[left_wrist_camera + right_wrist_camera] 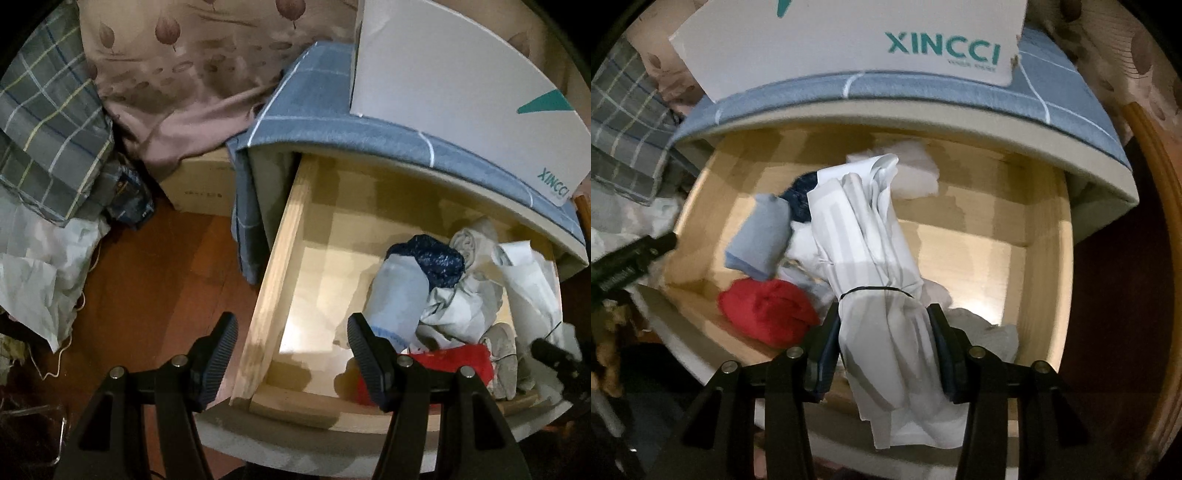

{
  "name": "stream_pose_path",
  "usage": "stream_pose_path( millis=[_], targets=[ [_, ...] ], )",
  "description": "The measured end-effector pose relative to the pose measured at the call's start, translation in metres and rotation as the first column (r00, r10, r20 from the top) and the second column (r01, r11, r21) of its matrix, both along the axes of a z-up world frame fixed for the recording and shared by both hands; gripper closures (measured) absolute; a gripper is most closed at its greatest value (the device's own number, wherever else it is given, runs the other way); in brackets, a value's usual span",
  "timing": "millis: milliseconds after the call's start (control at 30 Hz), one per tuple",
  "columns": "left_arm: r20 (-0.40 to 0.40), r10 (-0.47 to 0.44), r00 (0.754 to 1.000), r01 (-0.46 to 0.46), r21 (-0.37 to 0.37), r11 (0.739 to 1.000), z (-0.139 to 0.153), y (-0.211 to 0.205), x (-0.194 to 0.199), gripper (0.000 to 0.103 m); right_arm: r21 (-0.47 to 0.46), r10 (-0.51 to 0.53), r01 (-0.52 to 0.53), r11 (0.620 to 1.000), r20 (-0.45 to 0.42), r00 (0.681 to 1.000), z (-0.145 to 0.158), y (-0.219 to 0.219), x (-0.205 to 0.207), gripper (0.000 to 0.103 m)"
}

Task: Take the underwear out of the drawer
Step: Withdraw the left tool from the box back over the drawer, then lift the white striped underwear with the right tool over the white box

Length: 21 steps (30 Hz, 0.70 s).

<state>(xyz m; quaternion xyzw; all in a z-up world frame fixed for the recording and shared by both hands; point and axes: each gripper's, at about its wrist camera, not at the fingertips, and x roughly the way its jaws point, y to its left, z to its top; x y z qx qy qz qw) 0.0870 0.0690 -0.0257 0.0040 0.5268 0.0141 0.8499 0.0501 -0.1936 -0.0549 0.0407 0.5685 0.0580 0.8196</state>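
The wooden drawer (280, 236) stands pulled open, also in the right wrist view (1045, 258). Inside lie rolled clothes: a pale blue roll (399, 291), a dark blue piece (439, 258), a red piece (764, 314) and white pieces. My right gripper (882, 325) is shut on a white-and-grey striped rolled underwear bundle (871, 240) tied with a black band; the bundle stands up over the drawer. It shows in the left wrist view (528, 280). My left gripper (291, 350) is open and empty above the drawer's front left corner.
A white XINCCI box (849, 40) sits on the blue checked cloth (369, 129) covering the cabinet top. Bedding (177, 74), a plaid pillow (48, 140) and a white bag (40, 269) lie to the left over a red-brown floor (155, 288).
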Motion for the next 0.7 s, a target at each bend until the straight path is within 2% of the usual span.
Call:
stream_pose_path(
  millis=[267, 400, 533, 700],
  targets=[
    [-0.009, -0.039, 0.999, 0.039, -0.001, 0.999, -0.002, -0.005, 0.003, 0.040, 0.013, 0.050, -0.049, 0.999, -0.080, 0.996, 0.027, 0.000, -0.001, 0.061],
    [-0.006, -0.040, 0.999, 0.040, -0.009, 0.999, -0.001, -0.003, 0.003, 0.040, 0.034, 0.058, -0.055, 0.998, -0.086, 0.995, 0.042, 0.000, -0.015, 0.062],
    [-0.005, -0.032, 0.999, 0.032, -0.024, 0.999, -0.001, 0.000, 0.002, 0.040, 0.065, 0.054, -0.051, 0.997, -0.043, 0.998, 0.069, -0.001, -0.028, 0.062],
    [-0.004, -0.032, 0.999, 0.032, -0.017, 0.999, -0.001, 0.000, 0.001, 0.040, 0.061, 0.045, -0.051, 0.997, 0.093, 0.995, 0.122, -0.001, -0.034, 0.062]
  ],
)
